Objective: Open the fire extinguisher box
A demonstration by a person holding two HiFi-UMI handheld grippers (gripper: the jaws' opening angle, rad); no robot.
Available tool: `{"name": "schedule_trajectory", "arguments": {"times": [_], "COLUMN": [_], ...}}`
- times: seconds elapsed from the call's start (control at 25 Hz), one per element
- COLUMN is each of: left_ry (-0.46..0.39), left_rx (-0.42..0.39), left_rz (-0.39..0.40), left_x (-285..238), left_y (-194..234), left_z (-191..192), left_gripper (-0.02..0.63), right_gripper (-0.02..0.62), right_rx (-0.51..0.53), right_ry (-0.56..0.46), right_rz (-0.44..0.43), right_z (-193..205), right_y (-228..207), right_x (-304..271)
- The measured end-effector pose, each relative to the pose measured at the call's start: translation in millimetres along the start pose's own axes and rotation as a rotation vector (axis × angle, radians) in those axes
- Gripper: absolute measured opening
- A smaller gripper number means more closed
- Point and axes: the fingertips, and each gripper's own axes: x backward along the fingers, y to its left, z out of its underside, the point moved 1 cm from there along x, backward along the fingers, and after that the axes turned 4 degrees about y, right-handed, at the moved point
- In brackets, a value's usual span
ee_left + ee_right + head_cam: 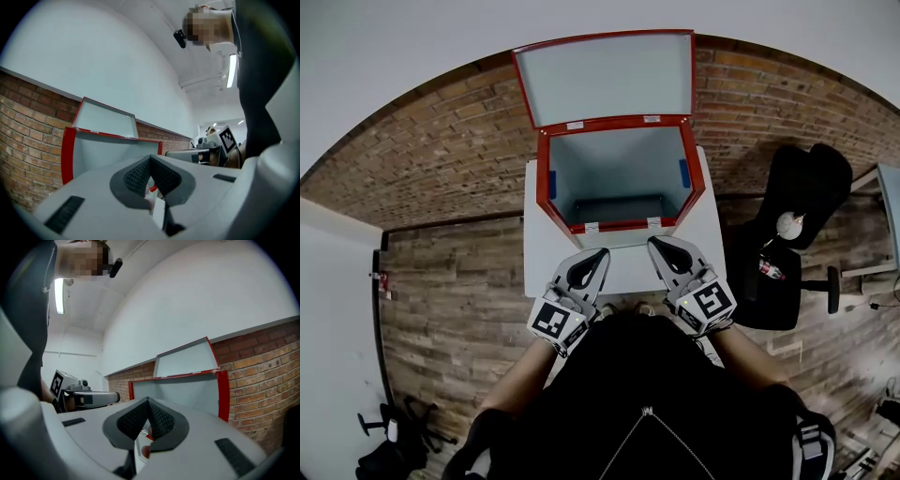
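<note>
Fire extinguisher box stood open — task looked done.
Lid up at the far side; I held left gripper and right gripper closed, empty.

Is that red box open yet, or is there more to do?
Done: the fire extinguisher box on the white table looks open, its lid raised and the inside walls showing. In hand: nothing. The left gripper and right gripper are shut and empty, just short of the box's front edge. Left: nothing visible for the opening itself.
</note>
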Motion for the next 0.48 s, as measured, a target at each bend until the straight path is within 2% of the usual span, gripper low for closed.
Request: {"name": "schedule_trajectory", "arguments": {"times": [0.12, 0.48], "left_ry": [0.009, 0.009], "left_rx": [0.011, 0.003], "left_rz": [0.01, -0.004], "left_x": [2, 5], "left_y": [-5, -2], "left_z": [9, 13], "left_gripper": [0.048, 0.048], "right_gripper": [0.018, 0.018], "right_rx": [-0.008, 0.037], "right_ry": [0.02, 0.052], "right_rz": [-0.031, -0.003], "right_z": [12, 14], "right_y": [15, 14], "right_x": [-3, -6]}}
